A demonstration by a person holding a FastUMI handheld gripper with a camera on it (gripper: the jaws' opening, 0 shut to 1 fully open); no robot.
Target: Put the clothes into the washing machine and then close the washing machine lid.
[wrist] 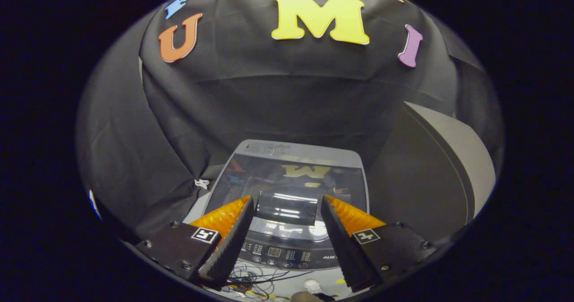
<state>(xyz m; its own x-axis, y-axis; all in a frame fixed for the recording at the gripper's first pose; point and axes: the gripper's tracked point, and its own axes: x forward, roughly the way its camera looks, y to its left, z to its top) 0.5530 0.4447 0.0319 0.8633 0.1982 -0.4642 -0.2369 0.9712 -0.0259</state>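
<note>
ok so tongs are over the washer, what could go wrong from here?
1. The washing machine lid lies flat and closed, and the tongs are open and empty above it. No clothes are visible, so loading may stall.
2. The lid looks glossy and flush; the fingers may slip trying to lift it.
3. Loose cables lie in front of the control panel and could snag.

Grey top-load washing machine (287, 190), glossy lid (287, 181) shut.
</note>
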